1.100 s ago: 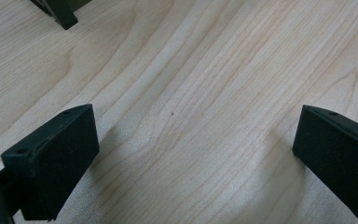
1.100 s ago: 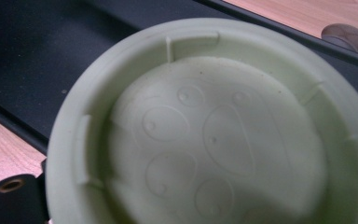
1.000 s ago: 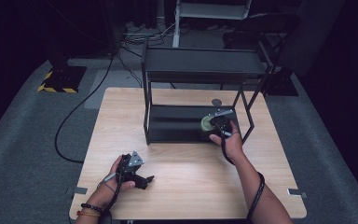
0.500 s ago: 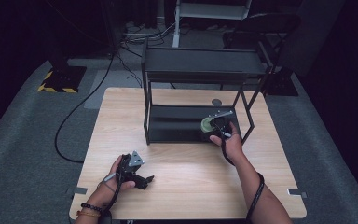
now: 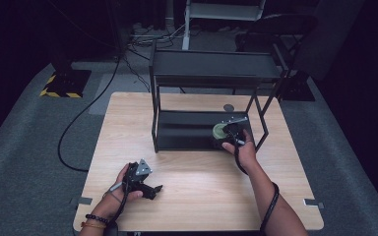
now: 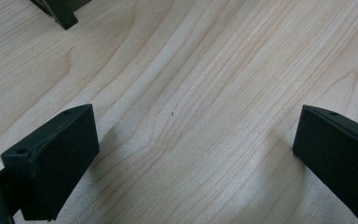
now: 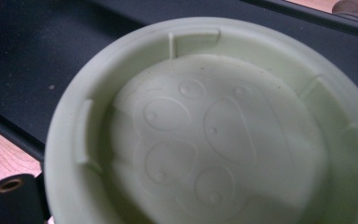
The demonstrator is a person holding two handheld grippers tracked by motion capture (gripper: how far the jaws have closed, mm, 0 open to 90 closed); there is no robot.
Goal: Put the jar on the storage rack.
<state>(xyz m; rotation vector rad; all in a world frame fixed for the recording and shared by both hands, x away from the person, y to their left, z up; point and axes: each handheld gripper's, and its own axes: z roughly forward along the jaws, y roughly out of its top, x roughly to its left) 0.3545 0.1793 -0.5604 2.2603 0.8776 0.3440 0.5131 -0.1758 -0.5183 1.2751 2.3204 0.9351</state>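
- While the right claw [image 5: 228, 132] has the green cup [image 5: 220, 131], it should go slow and keep the cup flat, so the cup sits down softly on the low shelf [image 5: 187, 130].
- My guess is the step now is putting the cup on that shelf or lifting it off (I can't say which).
- Seen from the right gripper view, the pale green cup [image 7: 214, 126] is very close, with little bumps like a paw print inside it.
- One black jaw tip peeks out at the cup's bottom left edge, so the right claw looks clamped on the cup's rim.
- Over by the near left of the wooden table [image 5: 202, 196], the left claw [image 5: 150, 189] has its jaws wide apart.
- Nothing is between them, just bare wood [image 6: 191, 116].
- Around the cup stands the black rack [image 5: 215, 73], with its top shelf above.
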